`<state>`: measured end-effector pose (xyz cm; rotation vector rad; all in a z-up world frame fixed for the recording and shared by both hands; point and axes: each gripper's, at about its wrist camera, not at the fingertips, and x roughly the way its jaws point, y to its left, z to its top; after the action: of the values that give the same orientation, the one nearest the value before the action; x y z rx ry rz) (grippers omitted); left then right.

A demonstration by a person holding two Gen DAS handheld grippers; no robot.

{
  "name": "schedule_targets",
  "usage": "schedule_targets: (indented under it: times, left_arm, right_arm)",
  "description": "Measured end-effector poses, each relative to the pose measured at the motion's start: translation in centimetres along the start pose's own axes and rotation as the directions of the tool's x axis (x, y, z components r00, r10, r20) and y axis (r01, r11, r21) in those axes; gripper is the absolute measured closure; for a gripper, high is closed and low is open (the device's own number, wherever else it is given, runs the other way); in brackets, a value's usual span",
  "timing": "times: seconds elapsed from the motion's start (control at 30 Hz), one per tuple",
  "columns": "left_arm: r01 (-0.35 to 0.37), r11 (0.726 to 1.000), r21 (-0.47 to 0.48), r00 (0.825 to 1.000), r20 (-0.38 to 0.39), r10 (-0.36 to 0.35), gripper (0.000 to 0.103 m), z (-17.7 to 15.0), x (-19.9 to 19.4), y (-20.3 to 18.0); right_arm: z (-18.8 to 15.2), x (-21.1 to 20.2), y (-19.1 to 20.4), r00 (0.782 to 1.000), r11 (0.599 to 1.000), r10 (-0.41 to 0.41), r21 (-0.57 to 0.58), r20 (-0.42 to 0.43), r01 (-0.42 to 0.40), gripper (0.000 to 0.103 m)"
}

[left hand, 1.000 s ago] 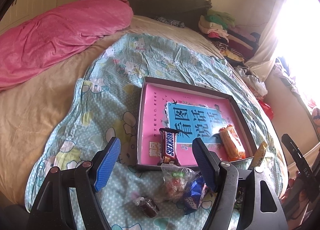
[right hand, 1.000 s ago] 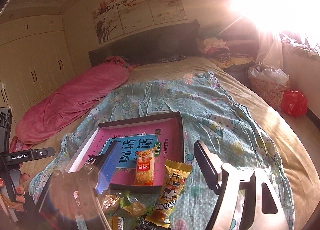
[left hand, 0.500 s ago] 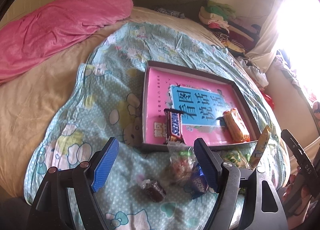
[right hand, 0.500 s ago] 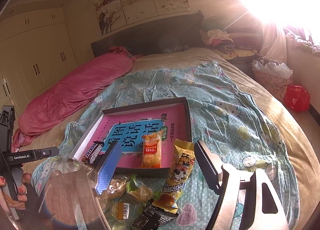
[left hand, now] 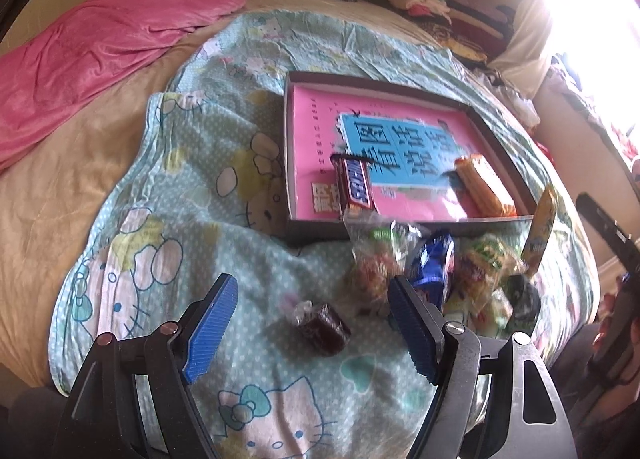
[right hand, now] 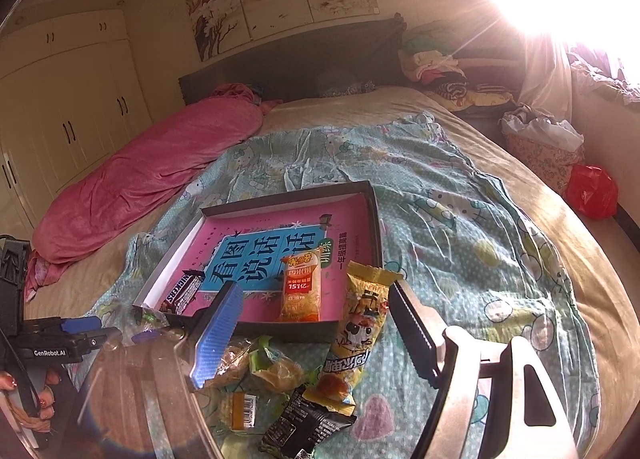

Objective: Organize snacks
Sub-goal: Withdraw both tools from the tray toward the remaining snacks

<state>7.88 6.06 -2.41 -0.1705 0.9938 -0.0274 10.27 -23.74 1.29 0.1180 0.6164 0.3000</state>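
Observation:
A shallow dark box (left hand: pixel 400 85) (right hand: pixel 376 219) with a pink and blue book inside lies on the bed. In it are a Snickers bar (left hand: pixel 354 185) (right hand: pixel 182 291) and an orange snack pack (left hand: pixel 484 183) (right hand: pixel 302 287). In front of the box lies a pile of loose snacks: a clear candy bag (left hand: pixel 372 263), a blue packet (left hand: pixel 434 267), a green pack (left hand: pixel 480 263), a tall yellow pack (right hand: pixel 360 323) and a black packet (right hand: pixel 304 423). A dark wrapped candy (left hand: pixel 322 325) lies apart, between the fingers of my open, empty left gripper (left hand: pixel 310 329). My right gripper (right hand: pixel 312 335) is open and empty over the pile.
A Hello Kitty sheet (left hand: pixel 200 187) covers the beige bed. A pink quilt (left hand: pixel 100 43) lies at the left. Folded clothes (right hand: pixel 440 67) are stacked at the headboard. A basket (right hand: pixel 540 147) and red bag (right hand: pixel 592 191) stand by the bed's right side.
Both grippers have pulled back and dropped toward the near bed edge. The dark wrapped candy now sits between the left fingers. More of the snack pile shows in the right view.

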Motion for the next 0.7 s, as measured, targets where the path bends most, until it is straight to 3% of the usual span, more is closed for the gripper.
schedule_targets:
  times: [0.2, 0.7]
  left_arm:
    - [-0.029, 0.995, 0.092, 0.999, -0.034, 0.032, 0.024, -1.4, 0.5, -1.0]
    - [0.015, 0.993, 0.114, 0.991, -0.134, 0.000, 0.024, -2.4, 2.3, -1.2]
  right_arm:
    - [-0.1, 0.2, -0.3, 1.000, 1.000, 0.006, 0.020, -0.013, -0.006, 0.028]
    - [-1.6, 1.7, -1.1, 0.993, 0.996, 0.008, 0.087, -0.118, 0.002, 0.028]
